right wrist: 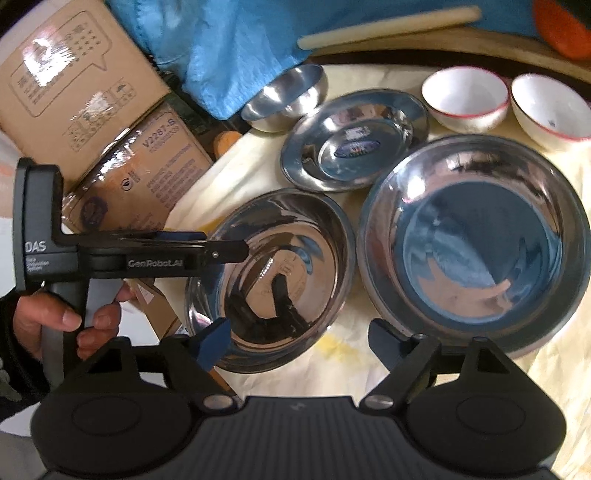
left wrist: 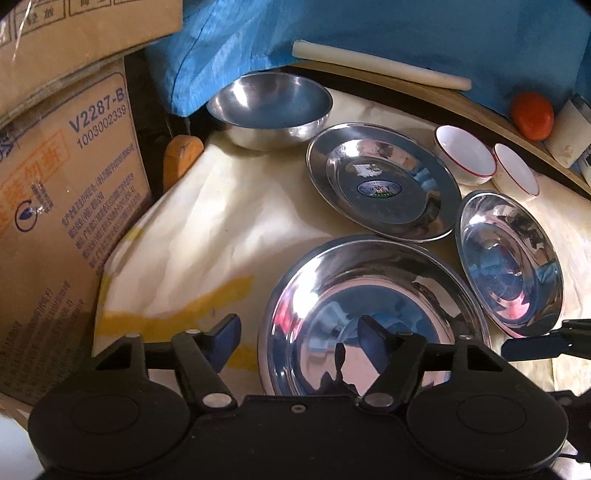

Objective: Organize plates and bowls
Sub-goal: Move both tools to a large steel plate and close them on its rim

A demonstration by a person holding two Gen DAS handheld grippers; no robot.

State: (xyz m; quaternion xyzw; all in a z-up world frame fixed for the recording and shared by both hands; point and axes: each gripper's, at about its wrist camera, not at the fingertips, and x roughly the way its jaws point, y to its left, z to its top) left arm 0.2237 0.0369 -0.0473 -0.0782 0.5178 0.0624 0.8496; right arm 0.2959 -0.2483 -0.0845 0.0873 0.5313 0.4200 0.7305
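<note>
Several steel dishes lie on a cream cloth (left wrist: 221, 206). My left gripper (left wrist: 299, 336) is open astride the left rim of the nearest steel plate (left wrist: 369, 295), one finger over the cloth and one inside the plate. The right wrist view shows that gripper (right wrist: 229, 249) from the side over the same plate (right wrist: 269, 280). My right gripper (right wrist: 299, 341) is open, low over the cloth gap between this plate and a second steel plate (right wrist: 472, 243). Behind are a stickered steel plate (left wrist: 380, 181), a steel bowl (left wrist: 269, 107) and two red-rimmed white bowls (left wrist: 465, 153).
Cardboard boxes (left wrist: 66, 184) stand close on the left. A blue sheet (left wrist: 332, 33) and a white rod (left wrist: 380, 66) lie at the back, with an orange fruit (left wrist: 532, 114) at the back right. A hand (right wrist: 66, 317) grips the left gripper's handle.
</note>
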